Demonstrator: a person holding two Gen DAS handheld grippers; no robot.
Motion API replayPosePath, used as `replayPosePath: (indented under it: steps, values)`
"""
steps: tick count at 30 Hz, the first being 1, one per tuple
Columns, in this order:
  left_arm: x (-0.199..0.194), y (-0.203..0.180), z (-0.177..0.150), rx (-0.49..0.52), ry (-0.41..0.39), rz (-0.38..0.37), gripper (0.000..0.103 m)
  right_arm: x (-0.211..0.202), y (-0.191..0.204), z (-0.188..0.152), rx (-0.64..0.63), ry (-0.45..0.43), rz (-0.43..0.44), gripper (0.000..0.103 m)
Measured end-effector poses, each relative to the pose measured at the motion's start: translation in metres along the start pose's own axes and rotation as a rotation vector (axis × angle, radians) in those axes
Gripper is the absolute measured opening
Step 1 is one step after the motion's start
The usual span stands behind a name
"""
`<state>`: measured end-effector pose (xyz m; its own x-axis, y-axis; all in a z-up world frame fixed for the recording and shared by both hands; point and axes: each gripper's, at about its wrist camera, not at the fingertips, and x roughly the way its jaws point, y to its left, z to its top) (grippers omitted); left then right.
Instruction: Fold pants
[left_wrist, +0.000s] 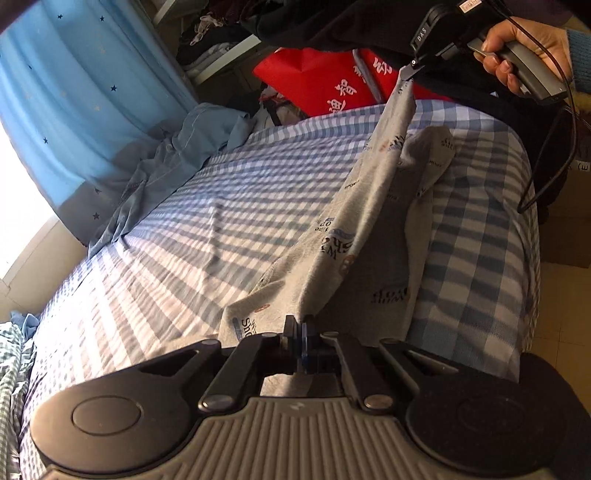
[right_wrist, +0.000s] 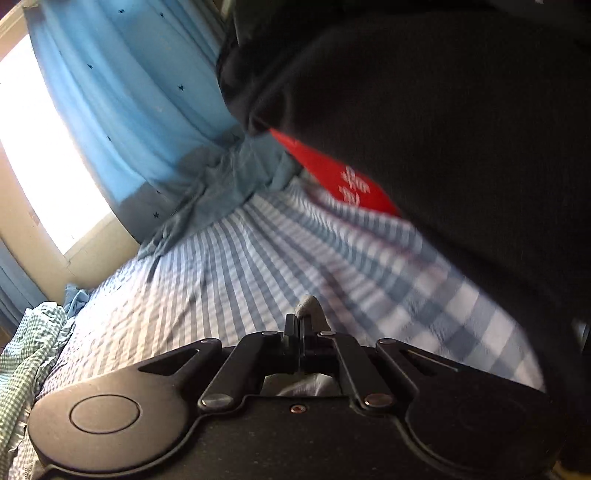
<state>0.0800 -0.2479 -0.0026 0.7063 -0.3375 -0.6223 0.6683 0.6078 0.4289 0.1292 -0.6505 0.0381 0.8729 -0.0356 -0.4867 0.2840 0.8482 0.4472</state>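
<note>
Left hand-held gripper (left_wrist: 300, 325) clamped tight; right hand-held gripper (right_wrist: 299, 323) clamped, raised in hand (left_wrist: 524, 51).

Two grippers show: the left gripper (left_wrist: 302, 323), near in its own view, and the right gripper (left_wrist: 409, 72), far right in that view and near in the other (right_wrist: 300, 321). Each pinches cloth. One hand (left_wrist: 524, 51) shows, at the far right, around the right gripper's handle. One pair of grey printed pants (left_wrist: 354, 229) hangs between the two grippers. One checked bed sheet (left_wrist: 192, 229) lies beneath. One blue curtain (left_wrist: 74, 96) with small stars hangs at the far left. One crumpled blue garment (left_wrist: 177, 155) lies at the sheet's far left edge. One red bag (left_wrist: 325, 81) with white characters stands at the far side.
</note>
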Motion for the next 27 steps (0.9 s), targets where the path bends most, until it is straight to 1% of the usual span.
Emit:
replayPosePath:
  steps: [2, 6, 8, 10, 11, 12, 13, 14, 15, 17, 19, 21, 27]
  values:
    - [0.004, -0.008, 0.001, 0.023, -0.002, -0.007, 0.001, 0.001, -0.012, -0.004, 0.0, -0.001, -0.044, 0.0]
    - [0.019, -0.02, -0.007, 0.046, 0.031, -0.042, 0.001, 0.015, -0.049, -0.036, 0.056, 0.075, -0.125, 0.0]
    - [0.024, -0.022, -0.011, 0.041, 0.046, -0.053, 0.001, 0.018, -0.064, -0.052, 0.109, 0.097, -0.13, 0.0]
    - [0.026, -0.022, -0.013, 0.034, 0.051, -0.063, 0.001, 0.02, -0.072, -0.061, 0.136, 0.102, -0.122, 0.0]
    - [0.026, -0.022, -0.014, 0.033, 0.052, -0.066, 0.002, 0.021, -0.074, -0.065, 0.15, 0.104, -0.12, 0.004]
    - [0.026, -0.021, -0.014, 0.033, 0.049, -0.067, 0.002, 0.021, -0.077, -0.068, 0.168, 0.11, -0.118, 0.011]
    - [0.025, -0.02, -0.014, 0.033, 0.044, -0.07, 0.003, 0.021, -0.08, -0.071, 0.19, 0.117, -0.114, 0.023]
    - [0.024, -0.019, -0.014, 0.03, 0.041, -0.077, 0.006, 0.02, -0.082, -0.075, 0.218, 0.12, -0.093, 0.028]
    - [0.022, -0.017, -0.014, 0.024, 0.039, -0.082, 0.008, 0.019, -0.085, -0.079, 0.249, 0.123, -0.07, 0.029]
    - [0.018, -0.014, -0.014, 0.014, 0.033, -0.097, 0.011, 0.018, -0.09, -0.086, 0.305, 0.131, -0.023, 0.038]
    - [0.012, -0.012, -0.015, 0.008, 0.022, -0.112, 0.013, 0.018, -0.09, -0.091, 0.339, 0.143, 0.007, 0.041]
    - [0.005, -0.013, -0.016, 0.009, 0.009, -0.121, 0.013, 0.021, -0.089, -0.093, 0.388, 0.164, 0.041, 0.042]
    - [-0.011, -0.024, -0.016, 0.009, -0.016, -0.167, 0.015, 0.025, -0.087, -0.093, 0.496, 0.159, 0.051, 0.042]
